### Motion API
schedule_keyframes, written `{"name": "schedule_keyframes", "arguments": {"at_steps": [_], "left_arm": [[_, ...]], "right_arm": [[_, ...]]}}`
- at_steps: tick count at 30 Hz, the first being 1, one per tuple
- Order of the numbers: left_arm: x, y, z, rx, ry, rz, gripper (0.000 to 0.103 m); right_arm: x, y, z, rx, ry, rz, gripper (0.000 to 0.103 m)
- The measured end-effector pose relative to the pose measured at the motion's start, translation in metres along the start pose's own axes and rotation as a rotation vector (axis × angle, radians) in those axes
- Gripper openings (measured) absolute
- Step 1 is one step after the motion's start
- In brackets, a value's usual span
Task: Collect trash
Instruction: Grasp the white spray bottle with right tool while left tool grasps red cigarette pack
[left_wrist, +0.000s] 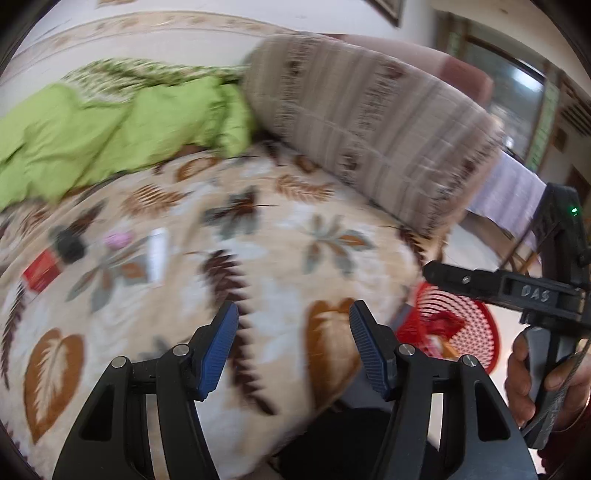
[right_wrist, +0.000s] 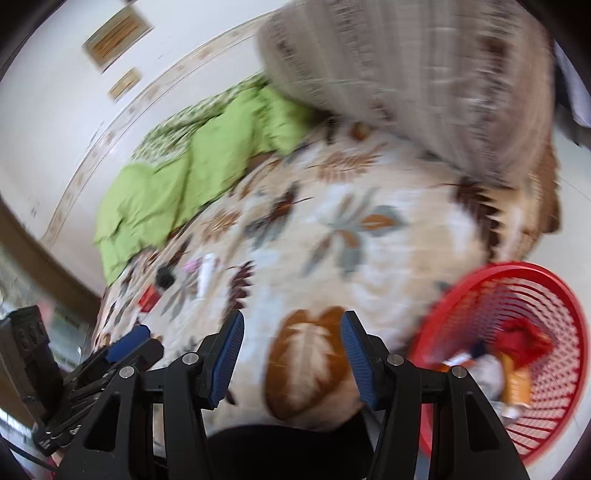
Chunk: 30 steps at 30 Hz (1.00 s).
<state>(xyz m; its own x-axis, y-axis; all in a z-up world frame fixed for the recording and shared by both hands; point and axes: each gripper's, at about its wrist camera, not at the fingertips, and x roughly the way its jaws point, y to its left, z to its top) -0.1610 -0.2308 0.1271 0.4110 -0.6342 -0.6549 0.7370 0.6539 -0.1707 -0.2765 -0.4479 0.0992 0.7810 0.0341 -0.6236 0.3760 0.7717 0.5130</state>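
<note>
Both claws stand spread with nothing between the blue pads: the left gripper (left_wrist: 293, 314) and the right gripper (right_wrist: 291, 323) each hang over the leaf-patterned bedspread (left_wrist: 280, 236). The trash still to be picked up lies in a loose row ahead and to the left of both claws: a red packet (left_wrist: 41, 271), a black lump (left_wrist: 68, 243), a small pink scrap (left_wrist: 117, 239) and a white tube (left_wrist: 157, 254). The tube's long axis runs roughly toward and away from the left claw. The left claw appears the nearer of the two. The red basket (right_wrist: 517, 269), already holding some scraps, sits off the bed edge, down to the right of the right claw, so that side is better placed for dropping. Both views are blurred.
</note>
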Motion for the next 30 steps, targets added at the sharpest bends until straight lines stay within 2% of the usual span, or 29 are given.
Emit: {"name": "schedule_keyframes", "arguments": {"at_steps": [5, 9, 15, 19, 21, 24, 30], "left_arm": [[-0.009, 0.074, -0.009, -0.096, -0.018, 0.108, 0.061], [-0.015, 0.141, -0.017, -0.179, -0.032, 0.204, 0.062], [-0.025, 0.226, -0.027, -0.293, -0.058, 0.286, 0.062], [-0.029, 0.261, -0.024, -0.336, -0.085, 0.302, 0.062], [-0.028, 0.276, -0.021, -0.345, -0.093, 0.32, 0.062], [-0.027, 0.3, -0.018, -0.376, -0.098, 0.336, 0.062], [-0.011, 0.344, -0.005, -0.458, -0.123, 0.33, 0.066]], "right_arm": [[0.043, 0.056, 0.005, -0.08, 0.062, 0.037, 0.058], [0.094, 0.098, 0.011, -0.084, 0.169, 0.104, 0.058], [0.189, 0.155, 0.024, -0.122, 0.228, 0.031, 0.058], [0.24, 0.173, 0.038, -0.1, 0.225, -0.022, 0.058], [0.267, 0.18, 0.045, -0.127, 0.217, -0.096, 0.057], [0.294, 0.181, 0.046, -0.142, 0.215, -0.144, 0.056], [0.323, 0.175, 0.04, -0.147, 0.262, -0.188, 0.039]]}}
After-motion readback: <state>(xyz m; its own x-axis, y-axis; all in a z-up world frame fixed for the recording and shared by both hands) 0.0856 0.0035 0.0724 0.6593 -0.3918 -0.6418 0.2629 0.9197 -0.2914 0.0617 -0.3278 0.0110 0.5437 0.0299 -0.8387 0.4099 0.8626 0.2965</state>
